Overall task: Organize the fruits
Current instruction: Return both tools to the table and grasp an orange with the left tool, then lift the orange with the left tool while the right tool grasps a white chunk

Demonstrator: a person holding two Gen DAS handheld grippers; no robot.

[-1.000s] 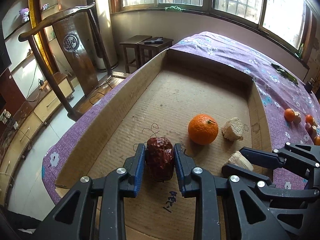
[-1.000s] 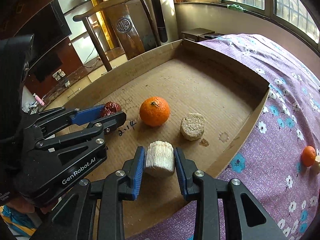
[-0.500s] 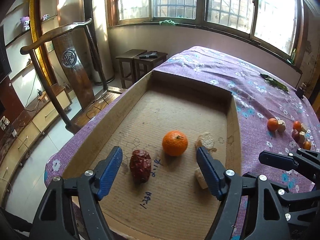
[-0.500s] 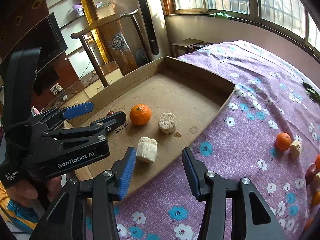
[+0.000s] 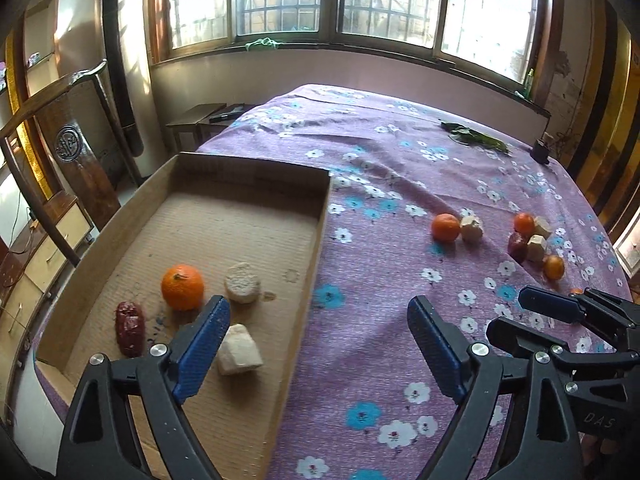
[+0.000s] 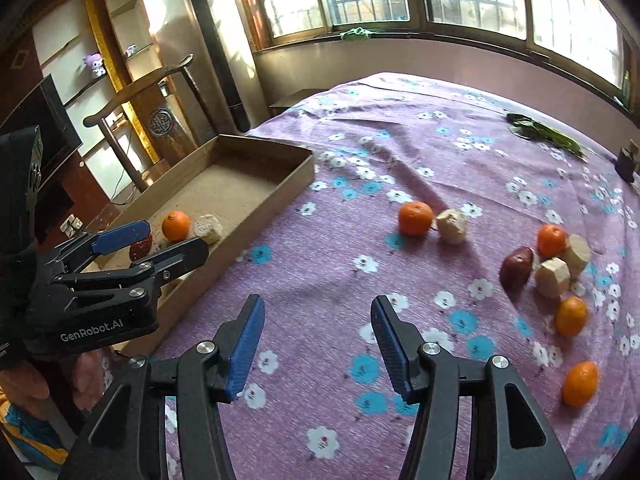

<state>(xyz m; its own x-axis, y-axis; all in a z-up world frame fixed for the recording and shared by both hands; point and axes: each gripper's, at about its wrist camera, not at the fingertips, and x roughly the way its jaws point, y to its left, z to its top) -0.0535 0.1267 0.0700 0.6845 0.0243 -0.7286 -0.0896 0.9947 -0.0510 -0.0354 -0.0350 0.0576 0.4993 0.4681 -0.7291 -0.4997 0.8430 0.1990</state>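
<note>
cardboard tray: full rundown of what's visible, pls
The cardboard tray is a shallow, open-topped rectangle of plain brown corrugated board with low upright walls. It lies flat on the purple flowered cloth, at the table's edge nearest the wooden chair. Inside, near its close end, sit an orange, a red date and two pale chunks, with dark scribbles beside the date. Neither tool touches it.

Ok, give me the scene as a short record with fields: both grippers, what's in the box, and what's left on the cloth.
left gripper: open, empty
right gripper: open, empty
cardboard box: orange, red date, two pale chunks
purple cloth: loose oranges, one date, pale chunks, green leaves
</note>
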